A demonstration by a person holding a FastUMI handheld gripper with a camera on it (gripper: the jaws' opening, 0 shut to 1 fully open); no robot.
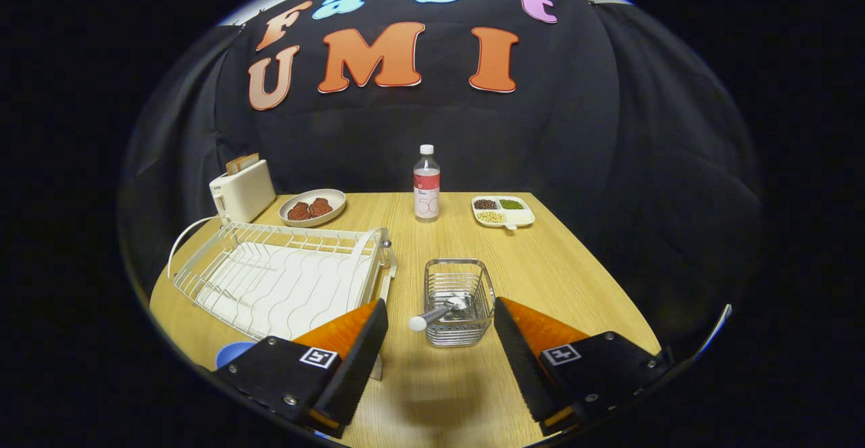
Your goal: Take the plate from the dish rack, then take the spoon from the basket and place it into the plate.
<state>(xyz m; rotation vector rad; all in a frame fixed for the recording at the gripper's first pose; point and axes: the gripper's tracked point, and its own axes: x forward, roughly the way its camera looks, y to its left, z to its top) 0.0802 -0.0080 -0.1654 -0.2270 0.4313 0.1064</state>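
the wooden worktop point(561, 265) spreads out ahead of and beneath the gripper, running back to the booth's black cloth wall.

the white wire dish rack point(284, 276) lies ahead and to the left of the gripper, its near corner hidden behind the left finger; its slots look bare. a white toaster point(242, 191) with a slice of bread standing in it sits beyond the rack's far left corner, near the wall.

the gripper point(440, 340) hangs above the worktop with its two orange-and-black fingers spread wide apart, holding nothing.

a small metal wire basket point(458, 301) stands just ahead of the fingers, in line with the gap between them and a little nearer the right finger. the spoon point(439, 313) lies in it, bowl inside the basket and white-tipped handle poking out over the near left rim toward the left finger, touching neither finger.

well beyond the basket a clear plastic water bottle point(426, 183) stands upright. left of it, beside the toaster, is an oval dish point(312, 206) holding two dark red-brown pieces. right of the bottle is a white divided tray point(503, 211) with dark, green and pale beans in separate compartments.

a sliver of the blue plate point(233, 353) shows just left of the left finger, at the rack's near corner, mostly hidden.
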